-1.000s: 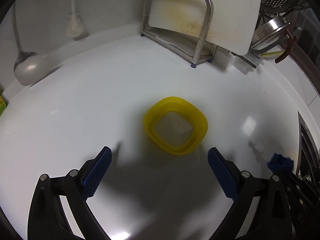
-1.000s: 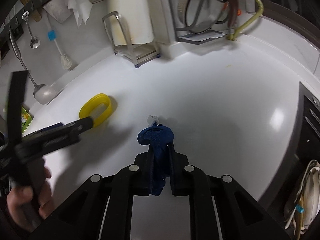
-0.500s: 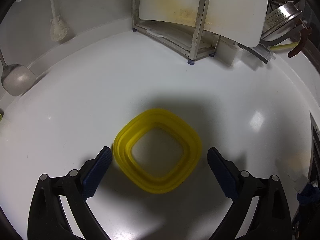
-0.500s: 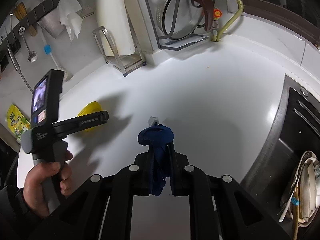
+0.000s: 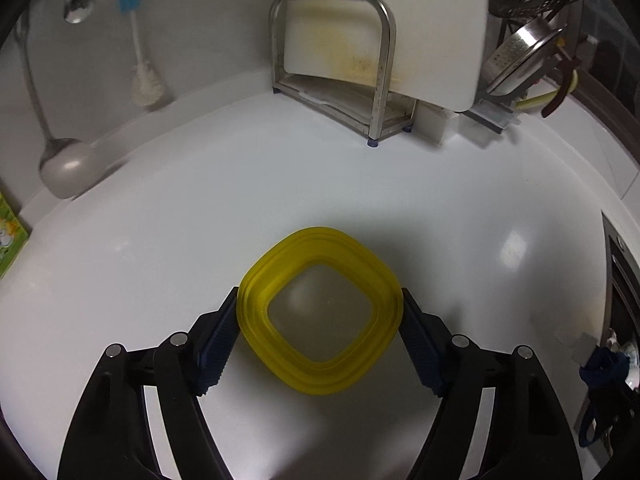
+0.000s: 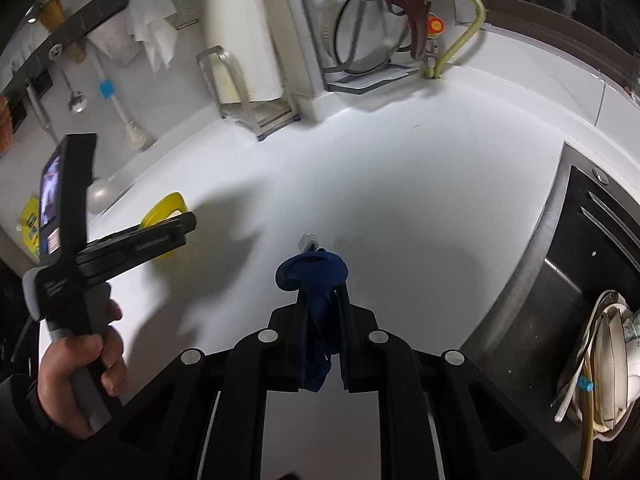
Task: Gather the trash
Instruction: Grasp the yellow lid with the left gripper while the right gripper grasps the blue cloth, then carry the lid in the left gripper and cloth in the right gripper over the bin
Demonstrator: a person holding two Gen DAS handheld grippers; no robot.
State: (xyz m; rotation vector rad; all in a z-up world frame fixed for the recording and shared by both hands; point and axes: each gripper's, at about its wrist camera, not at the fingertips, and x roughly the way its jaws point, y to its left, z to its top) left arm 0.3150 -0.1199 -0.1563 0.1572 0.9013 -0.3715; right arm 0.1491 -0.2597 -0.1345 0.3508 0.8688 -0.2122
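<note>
A yellow squarish container (image 5: 320,376) with a cloudy see-through middle sits between the blue pads of my left gripper (image 5: 320,292). The jaws are closing and both pads touch its sides. From the right wrist view, the left gripper (image 6: 176,228) is held by a hand (image 6: 80,364) over the container (image 6: 166,206) on the white counter (image 6: 400,200). My right gripper (image 6: 322,292) is shut on a crumpled dark blue scrap (image 6: 314,272), also seen at the right edge of the left wrist view (image 5: 604,364). A small white scrap (image 6: 308,240) lies on the counter just beyond it.
A white cutting board in a steel rack (image 5: 380,40) stands at the back wall, with a ladle (image 5: 64,164) and a brush (image 5: 146,84) hanging left. Pots and a dish rack (image 6: 372,32) stand back right. A steel sink with dishes (image 6: 600,360) lies right.
My left gripper came forward over the yellow container and its jaws narrowed until the pads met its sides. The right gripper drew back a little, still holding the blue scrap.
</note>
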